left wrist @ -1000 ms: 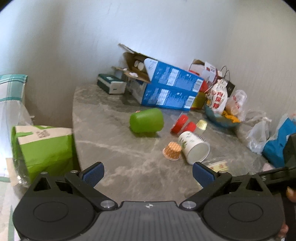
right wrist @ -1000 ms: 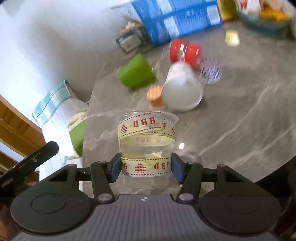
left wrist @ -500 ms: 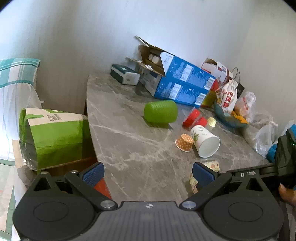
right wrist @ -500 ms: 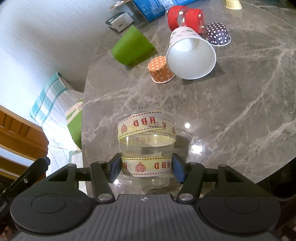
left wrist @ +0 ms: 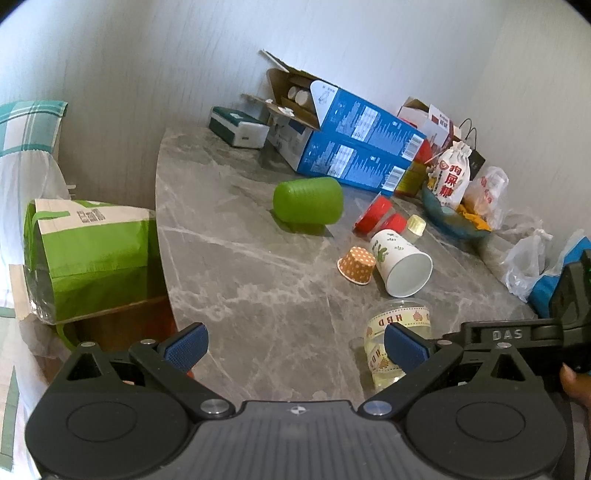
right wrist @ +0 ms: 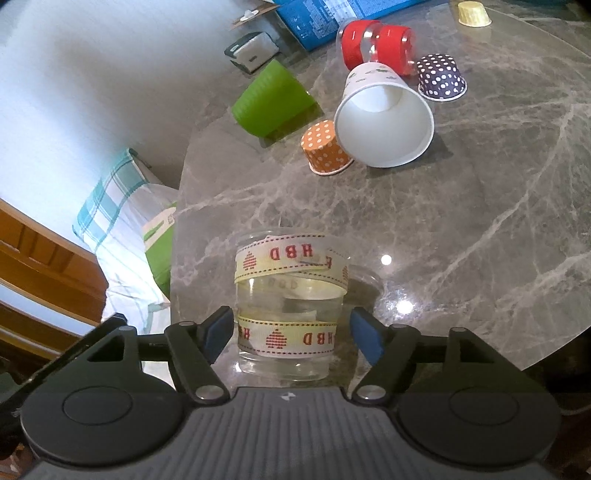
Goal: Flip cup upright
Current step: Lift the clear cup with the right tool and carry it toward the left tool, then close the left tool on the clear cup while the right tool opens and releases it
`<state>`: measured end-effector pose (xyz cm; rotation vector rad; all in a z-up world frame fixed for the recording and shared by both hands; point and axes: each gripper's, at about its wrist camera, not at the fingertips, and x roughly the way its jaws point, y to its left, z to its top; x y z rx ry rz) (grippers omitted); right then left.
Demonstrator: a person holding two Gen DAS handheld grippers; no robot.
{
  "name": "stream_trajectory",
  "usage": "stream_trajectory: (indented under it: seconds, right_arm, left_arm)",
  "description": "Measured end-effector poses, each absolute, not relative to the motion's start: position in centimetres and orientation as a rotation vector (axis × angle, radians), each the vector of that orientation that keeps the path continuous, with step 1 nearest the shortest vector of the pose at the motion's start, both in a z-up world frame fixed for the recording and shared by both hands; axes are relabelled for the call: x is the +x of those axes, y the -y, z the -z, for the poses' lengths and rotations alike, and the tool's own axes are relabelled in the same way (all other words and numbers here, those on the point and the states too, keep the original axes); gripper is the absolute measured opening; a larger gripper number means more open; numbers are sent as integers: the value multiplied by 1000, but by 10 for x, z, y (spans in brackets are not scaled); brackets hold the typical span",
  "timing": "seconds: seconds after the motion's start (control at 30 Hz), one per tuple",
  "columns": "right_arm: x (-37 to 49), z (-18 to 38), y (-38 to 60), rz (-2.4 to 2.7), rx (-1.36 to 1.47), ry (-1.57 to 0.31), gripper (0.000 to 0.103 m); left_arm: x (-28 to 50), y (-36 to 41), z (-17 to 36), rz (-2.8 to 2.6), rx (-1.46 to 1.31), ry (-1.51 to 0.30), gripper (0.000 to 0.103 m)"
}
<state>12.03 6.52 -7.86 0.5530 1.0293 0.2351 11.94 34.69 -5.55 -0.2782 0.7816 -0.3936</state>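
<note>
A clear plastic cup with a yellow "HBD" ribbon stands upright on the grey marble table near its front edge. My right gripper is open, its blue pads a little apart from the cup's sides. The cup also shows in the left wrist view, partly behind my left gripper's right finger. My left gripper is open and empty above the table's near edge.
A white paper cup, a green cup and a red-capped jar lie on their sides. Orange, dark dotted and yellow cups sit upside down. Blue boxes and bags stand at the back.
My right gripper has opened and let go of the ribbon cup, which now stands on the table. The left gripper has drawn back a little.
</note>
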Motion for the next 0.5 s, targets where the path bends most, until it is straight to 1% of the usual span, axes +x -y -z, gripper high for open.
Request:
stream_trajectory:
  seconds: [0.27, 0.33, 0.4, 0.5]
  right_arm:
    - [103, 69, -34, -235, 594, -943, 83]
    - [94, 66, -24, -217, 593, -915, 88]
    - [83, 61, -14, -194, 577, -867, 97]
    - [68, 52, -2, -152, 536, -793, 102]
  left_arm:
    - [133, -309, 58, 464, -228, -853, 102]
    - [139, -294, 56, 490, -221, -862, 102]
    - [145, -279, 53, 491, -173, -872, 102]
    - [154, -263, 54, 480, -135, -914, 102]
